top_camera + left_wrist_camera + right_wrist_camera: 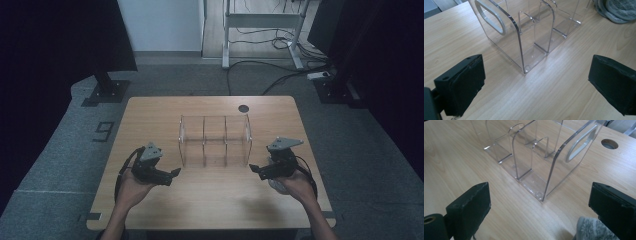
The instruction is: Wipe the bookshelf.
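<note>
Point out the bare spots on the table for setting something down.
Free: the wood between the organizer and the table's near edge, and the strip behind it around the cable hole. Crowded: beside the left gripper and right gripper.

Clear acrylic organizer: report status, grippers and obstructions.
Left gripper open, empty, left of organizer. Right gripper open, empty, on its right. Clear acrylic organizer upright mid-table, compartments empty. Grey cloth under right gripper.

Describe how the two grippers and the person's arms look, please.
Both the left gripper and the right gripper are black, each topped by a grey three-cornered plate and trailing a black cable. Their jaws are thick, black, padded blocks. The forearms are bare, without sleeves.
</note>
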Tool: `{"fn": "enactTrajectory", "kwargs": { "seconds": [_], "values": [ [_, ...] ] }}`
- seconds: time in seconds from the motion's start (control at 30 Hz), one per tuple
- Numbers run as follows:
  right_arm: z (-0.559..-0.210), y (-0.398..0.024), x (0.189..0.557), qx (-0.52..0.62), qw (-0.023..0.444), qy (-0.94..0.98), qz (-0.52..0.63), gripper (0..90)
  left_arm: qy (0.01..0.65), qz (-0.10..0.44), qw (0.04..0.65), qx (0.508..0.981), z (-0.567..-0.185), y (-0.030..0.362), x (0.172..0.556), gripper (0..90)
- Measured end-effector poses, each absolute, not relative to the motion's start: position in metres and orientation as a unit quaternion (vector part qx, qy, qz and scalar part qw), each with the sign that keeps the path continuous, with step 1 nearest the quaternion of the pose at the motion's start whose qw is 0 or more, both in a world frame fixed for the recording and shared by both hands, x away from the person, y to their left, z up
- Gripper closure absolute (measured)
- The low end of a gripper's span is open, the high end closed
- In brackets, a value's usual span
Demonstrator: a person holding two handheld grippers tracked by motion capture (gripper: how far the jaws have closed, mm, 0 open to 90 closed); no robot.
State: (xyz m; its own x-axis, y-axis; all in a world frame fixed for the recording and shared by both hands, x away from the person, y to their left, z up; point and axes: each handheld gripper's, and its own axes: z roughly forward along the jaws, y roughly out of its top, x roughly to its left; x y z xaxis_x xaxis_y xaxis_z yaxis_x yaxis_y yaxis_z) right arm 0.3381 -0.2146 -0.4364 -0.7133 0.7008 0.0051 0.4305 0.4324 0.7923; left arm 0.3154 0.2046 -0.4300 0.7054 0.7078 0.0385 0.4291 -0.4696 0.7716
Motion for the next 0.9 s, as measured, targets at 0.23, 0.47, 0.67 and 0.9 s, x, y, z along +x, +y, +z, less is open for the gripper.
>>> {"fn": "enactTrajectory", "kwargs": {
  "seconds": [0.23,0.47,0.67,0.9],
  "values": [
    [-0.442,-0.218,0.323,0.339,0.161,0.826,0.421,2.6,0.336,0.181,0.395,0.835,-0.437,0.212,0.299,0.3],
    [-0.458,-0.218,0.313,0.338,0.151,0.827,0.422,2.7,0.342,0.18,0.389,0.836,-0.457,0.22,0.29,0.0],
    [-0.475,-0.217,0.31,0.343,0.144,0.831,0.413,3.4,0.351,0.177,0.384,0.835,-0.477,0.227,0.284,0.0],
    [-0.497,-0.215,0.311,0.349,0.135,0.84,0.394,4.3,0.36,0.168,0.384,0.834,-0.497,0.23,0.283,0.0]
  ]
}}
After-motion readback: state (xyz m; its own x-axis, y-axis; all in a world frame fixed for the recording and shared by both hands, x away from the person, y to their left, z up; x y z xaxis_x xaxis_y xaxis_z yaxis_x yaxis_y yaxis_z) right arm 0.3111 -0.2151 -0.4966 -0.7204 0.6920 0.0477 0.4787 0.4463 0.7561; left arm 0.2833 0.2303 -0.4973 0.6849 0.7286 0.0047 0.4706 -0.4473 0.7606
